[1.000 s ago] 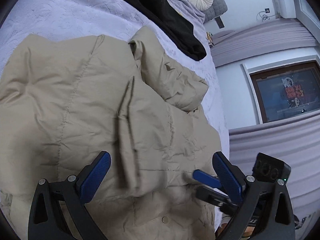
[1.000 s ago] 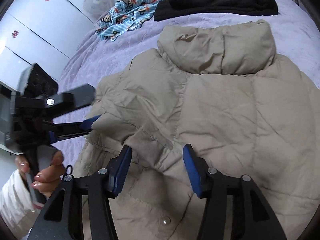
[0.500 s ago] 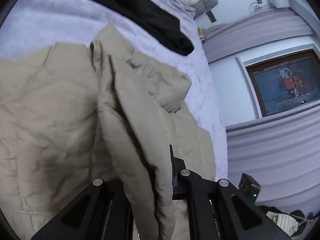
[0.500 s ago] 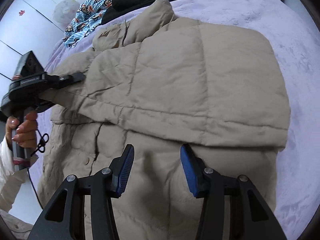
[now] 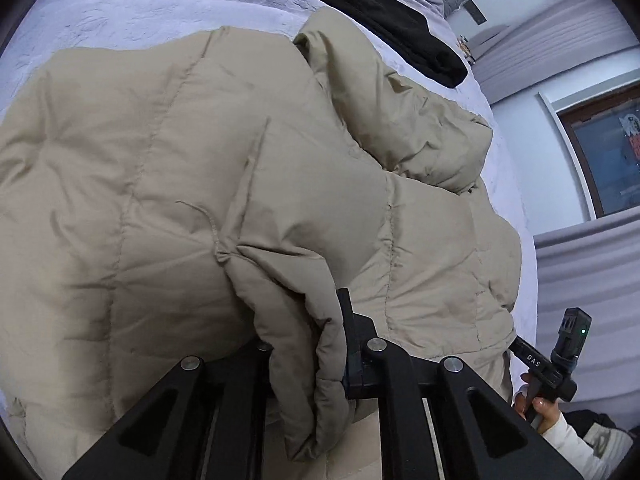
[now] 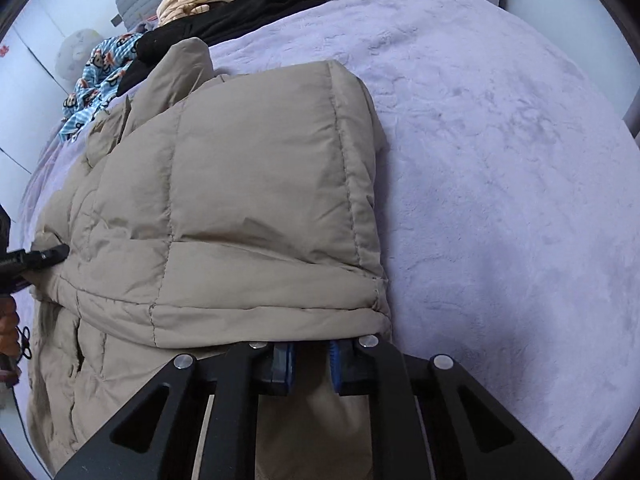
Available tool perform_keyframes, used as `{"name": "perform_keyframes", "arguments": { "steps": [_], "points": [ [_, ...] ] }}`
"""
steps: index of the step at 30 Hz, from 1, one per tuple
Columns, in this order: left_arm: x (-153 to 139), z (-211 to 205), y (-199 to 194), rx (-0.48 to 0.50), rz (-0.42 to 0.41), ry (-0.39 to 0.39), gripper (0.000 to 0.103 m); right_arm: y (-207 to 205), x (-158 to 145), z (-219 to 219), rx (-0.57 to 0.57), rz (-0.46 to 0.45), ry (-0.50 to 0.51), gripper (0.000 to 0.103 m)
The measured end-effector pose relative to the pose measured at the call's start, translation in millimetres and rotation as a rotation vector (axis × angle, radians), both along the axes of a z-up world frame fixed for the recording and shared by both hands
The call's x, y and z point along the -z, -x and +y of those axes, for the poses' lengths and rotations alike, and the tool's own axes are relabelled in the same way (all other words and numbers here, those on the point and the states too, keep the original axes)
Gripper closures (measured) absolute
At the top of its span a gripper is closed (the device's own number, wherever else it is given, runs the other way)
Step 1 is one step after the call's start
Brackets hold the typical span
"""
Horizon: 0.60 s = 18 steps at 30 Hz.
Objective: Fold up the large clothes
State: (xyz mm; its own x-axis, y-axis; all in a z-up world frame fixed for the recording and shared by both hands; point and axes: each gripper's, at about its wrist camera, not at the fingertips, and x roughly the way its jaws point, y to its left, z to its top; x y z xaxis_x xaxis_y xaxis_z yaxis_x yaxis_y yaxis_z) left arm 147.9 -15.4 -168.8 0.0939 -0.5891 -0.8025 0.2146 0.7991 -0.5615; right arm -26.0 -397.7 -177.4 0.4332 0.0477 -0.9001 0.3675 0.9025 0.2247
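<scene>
In the left wrist view the left gripper was clenched on a thick roll of the beige puffer jacket, which filled the frame's centre on the lilac bed. In the right wrist view the right gripper sat nearly closed at the folded panel's lower edge, though whether it pinched cloth could not be told. Doing this fold well probably meant carrying both grips across level and together, so the panel landed square.

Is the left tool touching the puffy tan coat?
Touching. In the left wrist view, the left tool pinches a fold of the tan coat.
</scene>
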Motion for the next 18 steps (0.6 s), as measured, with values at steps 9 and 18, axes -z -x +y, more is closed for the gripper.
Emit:
{"name": "perform_keyframes", "arguments": {
  "steps": [9,18],
  "points": [
    [-49.6,67.3,-3.5,-0.075,-0.152,-0.234,0.082,32.6,-30.5,9.3,0.019,0.05,-0.12,0.069],
    [-75.2,-7.5,9.5,0.04,-0.231,-0.163,0.082,12.5,-82.4,2.0,0.034,-0.131,-0.105,0.069]
  ]
}}
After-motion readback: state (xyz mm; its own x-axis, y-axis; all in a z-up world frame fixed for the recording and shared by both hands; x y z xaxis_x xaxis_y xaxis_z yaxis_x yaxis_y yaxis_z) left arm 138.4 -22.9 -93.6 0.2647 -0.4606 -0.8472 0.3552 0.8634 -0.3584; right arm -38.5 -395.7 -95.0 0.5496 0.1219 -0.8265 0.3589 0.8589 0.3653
